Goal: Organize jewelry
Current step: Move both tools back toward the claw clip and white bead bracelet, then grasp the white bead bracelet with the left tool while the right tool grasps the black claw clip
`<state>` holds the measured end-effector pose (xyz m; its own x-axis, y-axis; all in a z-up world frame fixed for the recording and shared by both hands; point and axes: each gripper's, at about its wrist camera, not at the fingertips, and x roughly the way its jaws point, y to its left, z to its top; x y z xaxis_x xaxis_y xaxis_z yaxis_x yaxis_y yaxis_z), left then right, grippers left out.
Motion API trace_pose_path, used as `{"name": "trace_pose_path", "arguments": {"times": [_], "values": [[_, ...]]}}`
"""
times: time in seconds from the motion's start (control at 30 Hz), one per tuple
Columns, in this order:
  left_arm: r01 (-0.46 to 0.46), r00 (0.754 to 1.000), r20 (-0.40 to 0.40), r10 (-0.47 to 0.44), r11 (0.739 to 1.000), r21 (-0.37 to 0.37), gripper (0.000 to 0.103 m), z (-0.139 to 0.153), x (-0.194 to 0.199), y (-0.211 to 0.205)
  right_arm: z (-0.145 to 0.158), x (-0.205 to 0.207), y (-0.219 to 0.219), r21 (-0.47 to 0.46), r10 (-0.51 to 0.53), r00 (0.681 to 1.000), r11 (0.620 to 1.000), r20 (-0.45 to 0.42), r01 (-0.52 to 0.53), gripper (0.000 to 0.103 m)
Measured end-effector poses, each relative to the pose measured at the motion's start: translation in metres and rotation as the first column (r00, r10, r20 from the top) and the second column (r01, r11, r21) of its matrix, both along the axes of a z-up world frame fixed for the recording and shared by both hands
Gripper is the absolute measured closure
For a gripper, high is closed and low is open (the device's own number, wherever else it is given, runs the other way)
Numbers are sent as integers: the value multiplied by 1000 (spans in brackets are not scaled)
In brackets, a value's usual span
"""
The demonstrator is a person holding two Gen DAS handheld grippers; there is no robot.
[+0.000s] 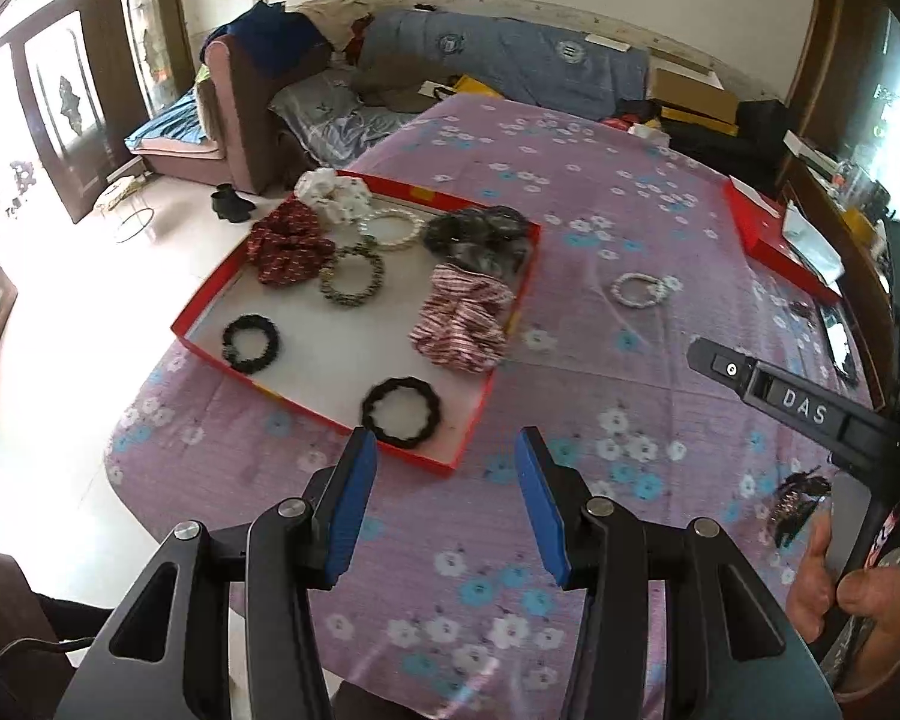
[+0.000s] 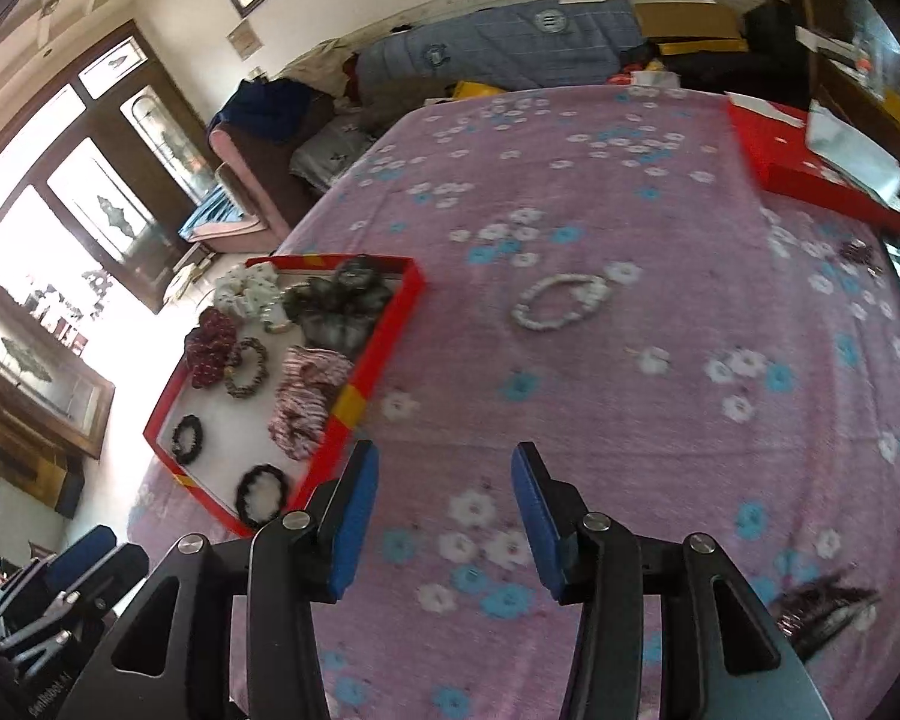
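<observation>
A shallow red tray (image 1: pixel 210 306) (image 2: pixel 384 339) sits on the left of the purple flowered tablecloth. It holds several scrunchies and bead bracelets, among them a striped scrunchie (image 1: pixel 462 318) (image 2: pixel 306 396) and a black ring (image 1: pixel 401 411) (image 2: pixel 261 493). A white pearl bracelet (image 1: pixel 639 290) (image 2: pixel 558 302) lies loose on the cloth right of the tray. A dark sequined hair piece (image 1: pixel 801 501) (image 2: pixel 822 603) lies at the near right. My left gripper (image 1: pixel 444 450) is open and empty, just near of the tray's front corner. My right gripper (image 2: pixel 444 462) is open and empty over the cloth, near of the pearl bracelet.
A red box (image 1: pixel 762 228) (image 2: pixel 798 162) with white packets stands at the far right of the table. A dark small item (image 2: pixel 861 252) lies near it. Beyond the table are a cluttered sofa (image 1: pixel 450 72) and a dark shoe (image 1: pixel 231 204) on the floor.
</observation>
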<state>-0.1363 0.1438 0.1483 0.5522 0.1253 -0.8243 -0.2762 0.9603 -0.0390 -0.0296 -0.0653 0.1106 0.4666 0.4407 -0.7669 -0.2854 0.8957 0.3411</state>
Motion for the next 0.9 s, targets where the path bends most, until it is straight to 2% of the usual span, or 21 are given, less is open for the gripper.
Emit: {"name": "trace_pose_path", "arguments": {"times": [0.13,0.3,0.43,0.63,0.77,0.9], "values": [[25,1000,4,-25,999,-28,56,-1,7,-17,0,-9,-29,-8,-42,999,999,4,42,53],[65,998,12,-64,996,-60,52,-7,22,-34,8,-25,-86,-24,-149,988,988,31,150,53],[106,994,-18,-108,990,-90,52,-22,42,-52,10,-40,-146,-57,-275,961,959,29,276,53],[145,988,-38,-149,984,-103,52,-34,70,-71,2,-68,-230,-90,-438,899,895,2,436,53],[171,982,-64,-177,981,-94,52,-37,93,-79,-14,-81,-256,-81,-471,881,881,-50,466,53],[219,972,-79,-222,975,-46,52,-36,120,-87,-24,-83,-251,-42,-435,897,900,-76,433,53]]}}
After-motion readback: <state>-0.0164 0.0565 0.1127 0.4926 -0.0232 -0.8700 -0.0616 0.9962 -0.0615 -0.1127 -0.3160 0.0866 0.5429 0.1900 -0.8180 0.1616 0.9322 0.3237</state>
